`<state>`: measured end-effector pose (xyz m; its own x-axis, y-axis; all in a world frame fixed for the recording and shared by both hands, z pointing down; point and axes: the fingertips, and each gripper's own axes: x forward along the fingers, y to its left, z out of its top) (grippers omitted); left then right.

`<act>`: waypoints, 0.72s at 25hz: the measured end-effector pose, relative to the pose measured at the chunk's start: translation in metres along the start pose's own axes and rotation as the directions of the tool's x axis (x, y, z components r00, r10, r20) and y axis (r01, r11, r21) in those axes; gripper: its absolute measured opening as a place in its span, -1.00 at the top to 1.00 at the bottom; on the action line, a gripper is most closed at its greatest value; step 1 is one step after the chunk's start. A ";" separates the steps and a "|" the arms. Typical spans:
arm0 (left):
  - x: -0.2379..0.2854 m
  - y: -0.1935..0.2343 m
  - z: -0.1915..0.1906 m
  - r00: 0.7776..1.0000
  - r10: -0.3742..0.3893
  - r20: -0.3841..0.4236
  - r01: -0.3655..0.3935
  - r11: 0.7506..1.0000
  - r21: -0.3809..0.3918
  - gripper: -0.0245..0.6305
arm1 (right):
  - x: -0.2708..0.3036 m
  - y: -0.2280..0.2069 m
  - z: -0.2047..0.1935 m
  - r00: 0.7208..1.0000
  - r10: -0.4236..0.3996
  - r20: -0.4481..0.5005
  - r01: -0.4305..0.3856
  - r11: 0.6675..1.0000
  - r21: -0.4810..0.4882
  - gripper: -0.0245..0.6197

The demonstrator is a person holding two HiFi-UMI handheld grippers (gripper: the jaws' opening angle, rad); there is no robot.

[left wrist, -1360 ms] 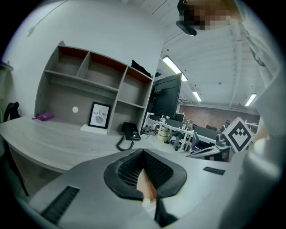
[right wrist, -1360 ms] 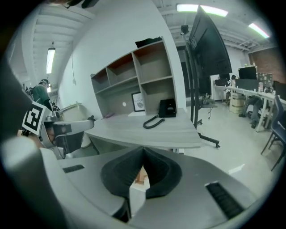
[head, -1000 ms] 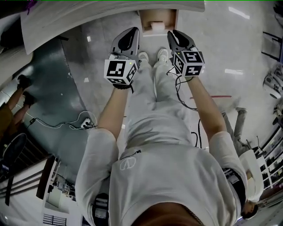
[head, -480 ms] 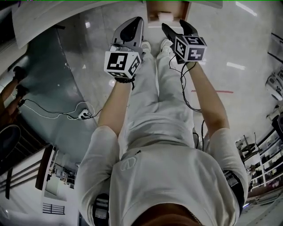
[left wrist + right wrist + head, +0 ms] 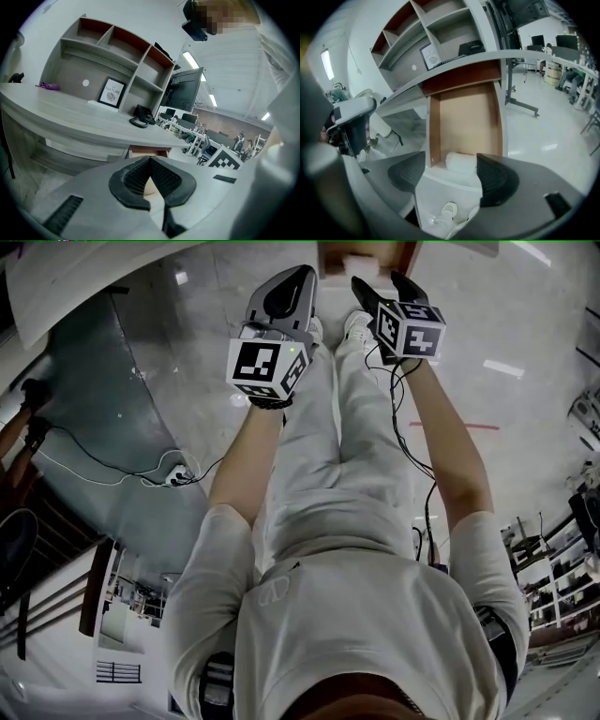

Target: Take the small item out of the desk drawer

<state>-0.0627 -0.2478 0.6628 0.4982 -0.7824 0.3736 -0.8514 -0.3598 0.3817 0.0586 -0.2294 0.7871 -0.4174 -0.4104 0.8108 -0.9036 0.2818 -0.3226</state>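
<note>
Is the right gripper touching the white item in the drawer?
Cannot tell. The right gripper view shows the right gripper, jaws just opened, framing the white item, but one jaw hides its edge.

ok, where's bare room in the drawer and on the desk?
Drawer: floor bare from the white item at the front wall back under the desk, side to side. On the desk: front strip bare, from the purple thing to the phone. Tight only by the frame and phone at the back.

Even indoor brightness, heavy fisheye edge vignetting
</note>
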 end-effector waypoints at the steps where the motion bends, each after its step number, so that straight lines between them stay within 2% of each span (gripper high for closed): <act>1: 0.001 0.001 -0.003 1.000 -0.002 -0.002 0.002 1.000 -0.003 0.93 | 0.004 -0.001 -0.001 1.000 0.003 -0.003 -0.003 1.000 0.002 -0.15; 2: 0.002 0.002 -0.007 1.000 -0.004 -0.004 0.004 1.000 -0.006 0.93 | 0.007 0.000 -0.003 1.000 0.011 -0.008 -0.011 1.000 0.007 -0.18; 3: 0.003 0.002 -0.010 1.000 -0.005 -0.006 0.005 1.000 -0.009 0.93 | 0.011 0.001 -0.005 1.000 0.022 -0.015 -0.022 1.000 0.014 -0.37; 14: 0.014 0.011 -0.023 1.000 -0.004 -0.010 0.004 0.999 -0.038 0.93 | 0.037 -0.007 -0.004 0.998 0.038 -0.059 -0.035 0.998 0.052 -0.37; 18: 0.014 0.013 -0.030 1.000 -0.001 -0.015 0.000 0.999 -0.043 0.93 | 0.042 -0.007 -0.004 0.997 0.051 -0.060 -0.046 0.994 0.096 -0.38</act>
<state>-0.0614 -0.2485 0.6980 0.5013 -0.7742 0.3864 -0.8435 -0.3376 0.4178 0.0477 -0.2453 0.8256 -0.4569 -0.3426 0.8209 -0.8887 0.2157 -0.4046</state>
